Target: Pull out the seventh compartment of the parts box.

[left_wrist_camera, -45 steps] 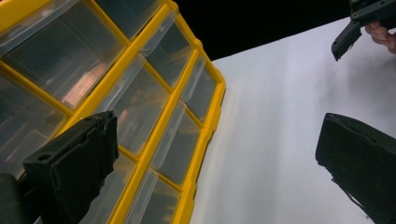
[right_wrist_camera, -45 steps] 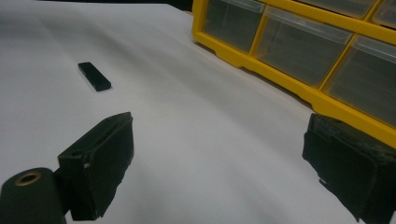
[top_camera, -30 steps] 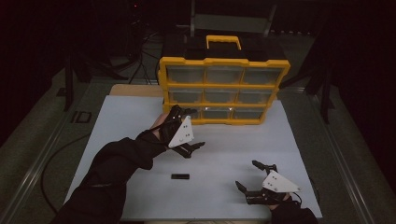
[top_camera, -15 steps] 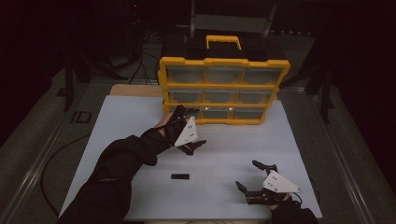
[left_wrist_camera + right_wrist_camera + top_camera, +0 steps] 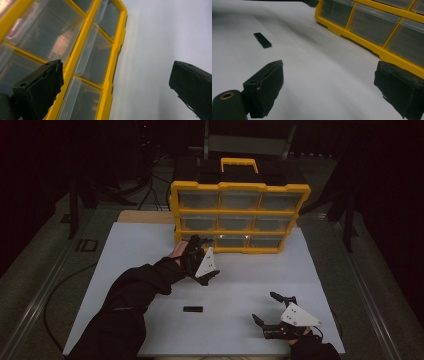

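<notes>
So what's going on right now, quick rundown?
Left gripper open, at the yellow drawer cabinet's bottom-left drawer. Right gripper open, low on the white table. Small black block lies apart, not in the way.

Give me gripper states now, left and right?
Left gripper: open, empty, at the bottom-left drawer of the organizer.
Right gripper: open, empty, low over the table.

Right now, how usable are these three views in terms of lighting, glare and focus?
High view: surroundings nearly black, the white table lit; small glare spots on the yellow drawer organizer's bottom row. Left gripper view: clear drawer fronts soft and reflective, table hazy. Right gripper view: the black block fairly sharp, the far table edge smeared; both show jaws wide apart.
</notes>
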The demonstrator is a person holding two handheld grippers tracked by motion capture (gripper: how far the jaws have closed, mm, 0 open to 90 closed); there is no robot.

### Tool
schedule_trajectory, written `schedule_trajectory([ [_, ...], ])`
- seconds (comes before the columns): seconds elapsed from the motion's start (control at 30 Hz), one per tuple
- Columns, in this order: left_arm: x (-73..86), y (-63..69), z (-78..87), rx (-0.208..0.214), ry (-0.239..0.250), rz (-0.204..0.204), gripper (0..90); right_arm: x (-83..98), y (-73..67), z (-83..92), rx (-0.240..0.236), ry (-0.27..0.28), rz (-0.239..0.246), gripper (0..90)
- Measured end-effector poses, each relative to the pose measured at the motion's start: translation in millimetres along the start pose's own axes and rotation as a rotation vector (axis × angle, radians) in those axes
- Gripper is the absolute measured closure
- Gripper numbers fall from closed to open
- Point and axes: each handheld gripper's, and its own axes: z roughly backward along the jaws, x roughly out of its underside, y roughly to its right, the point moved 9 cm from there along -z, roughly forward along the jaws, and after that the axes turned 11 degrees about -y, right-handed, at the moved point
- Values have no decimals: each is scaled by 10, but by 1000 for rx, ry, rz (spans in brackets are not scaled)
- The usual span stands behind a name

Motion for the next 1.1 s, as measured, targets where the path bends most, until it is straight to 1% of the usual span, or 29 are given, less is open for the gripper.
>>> schedule_trajectory([
  [0.07,17,6,-46,-12,-2,-13,0,1,0,-1,0,-1,2,89],
  [0.1,32,16,-73,-12,-6,-23,0,2,-2,-2,-1,0,1,89],
  [0.2,61,9,-118,-34,-7,-45,0,2,1,-1,-1,0,0,89],
  [0.23,64,1,-131,-47,3,-48,0,2,1,0,0,0,1,89],
  [0.27,70,-4,-143,-52,8,-49,0,2,1,1,0,0,1,89],
  [0.33,77,-21,-174,-70,11,-52,0,1,-1,2,-1,0,0,89],
  [0.37,81,-26,-188,-71,10,-56,0,1,0,2,-1,0,0,89],
  [0.43,79,-43,-215,-91,18,-59,0,1,1,2,0,1,-3,89],
  [0.47,83,-48,-228,-95,18,-64,0,1,1,2,0,1,-3,89],
  [0.5,90,-65,-244,-116,15,-72,2,0,1,4,-1,1,-3,89],
  [0.53,99,-73,-255,-124,11,-88,3,0,0,4,-1,2,-4,89],
  [0.6,118,-99,-289,-145,7,-99,25,0,1,5,-2,3,-3,89],
  [0.67,123,-106,-297,-145,8,-97,35,-1,0,6,-1,3,-3,88],
  [0.73,139,-128,-313,-168,3,-108,44,-1,1,10,-1,3,-2,89],
  [0.77,150,-137,-321,-172,-4,-120,68,-1,1,10,-2,4,-4,89],
  [0.83,167,-150,-343,-191,-8,-136,72,0,1,8,-2,4,-5,89],
  [0.9,187,-158,-368,-193,-14,-141,112,0,0,7,-3,4,-6,89],
  [0.93,197,-159,-383,-198,-20,-148,112,0,0,7,-3,4,-6,89],
  [0.97,209,-169,-390,-207,-29,-165,141,-1,-2,8,-3,4,-4,89],
  [1.0,218,-180,-396,-219,-37,-177,145,-2,-2,9,-3,5,-3,89],
  [1.1,236,-190,-435,-235,-57,-180,161,-1,0,9,-3,5,-7,89],
])
